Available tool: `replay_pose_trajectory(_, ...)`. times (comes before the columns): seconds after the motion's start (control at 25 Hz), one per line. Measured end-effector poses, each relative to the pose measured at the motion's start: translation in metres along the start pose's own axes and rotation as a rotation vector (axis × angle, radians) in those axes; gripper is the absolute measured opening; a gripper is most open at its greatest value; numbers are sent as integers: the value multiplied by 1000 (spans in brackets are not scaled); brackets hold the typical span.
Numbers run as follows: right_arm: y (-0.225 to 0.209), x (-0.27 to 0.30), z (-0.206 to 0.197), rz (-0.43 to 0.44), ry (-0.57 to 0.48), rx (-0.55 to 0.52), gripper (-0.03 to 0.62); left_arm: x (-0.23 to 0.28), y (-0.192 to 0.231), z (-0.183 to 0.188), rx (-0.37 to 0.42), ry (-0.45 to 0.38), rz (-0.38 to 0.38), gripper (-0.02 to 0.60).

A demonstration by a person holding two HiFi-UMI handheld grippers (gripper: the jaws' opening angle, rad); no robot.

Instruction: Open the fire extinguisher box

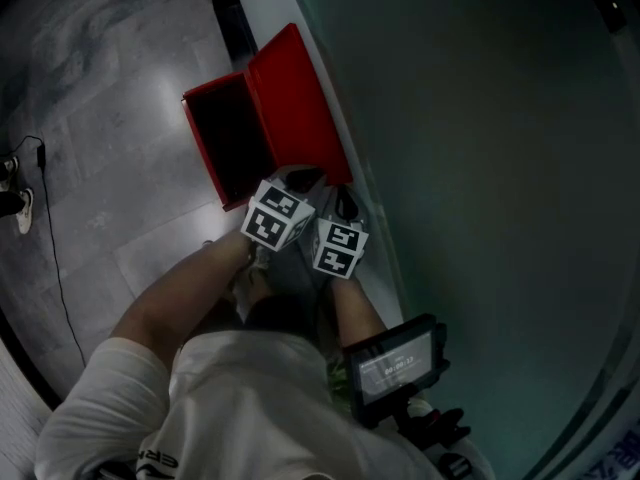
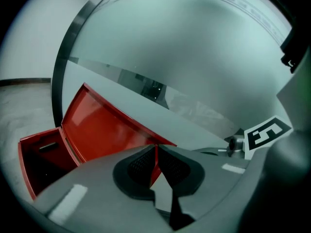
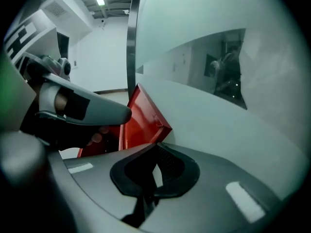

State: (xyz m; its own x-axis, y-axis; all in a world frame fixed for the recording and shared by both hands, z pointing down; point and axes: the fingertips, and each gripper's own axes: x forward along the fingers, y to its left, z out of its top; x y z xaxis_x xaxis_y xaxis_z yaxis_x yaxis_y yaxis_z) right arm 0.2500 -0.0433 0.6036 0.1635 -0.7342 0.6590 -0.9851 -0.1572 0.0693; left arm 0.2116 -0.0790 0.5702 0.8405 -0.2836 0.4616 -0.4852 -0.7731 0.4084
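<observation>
The box (image 1: 295, 98) interior is too dark to read; the left gripper (image 1: 298, 180) covers its 5 o'clock corner.

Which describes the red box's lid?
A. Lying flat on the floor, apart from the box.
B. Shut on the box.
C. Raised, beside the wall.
C: the lid stands up beside the wall, joined to the box along one edge, and the box's dark inside shows.

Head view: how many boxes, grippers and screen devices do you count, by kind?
Red box: 1
Grippers: 2 (left gripper, right gripper)
Screen device: 1
Total: 4
</observation>
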Motion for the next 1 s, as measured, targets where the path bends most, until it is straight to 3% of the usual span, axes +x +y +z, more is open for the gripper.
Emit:
replay_pose_trajectory(0.36,-2,0,-3,-63,19,11,15,-6,12,-5,4,3,32,21)
replay_pose_trajectory(0.56,-3,-4,-5,-86,38,35,20,-26,20,-2,55,-14,75,20)
replay_pose_trajectory(1.0,39,-47,38,17,-94,-12,15,-110,35,6,110,-128,250,6)
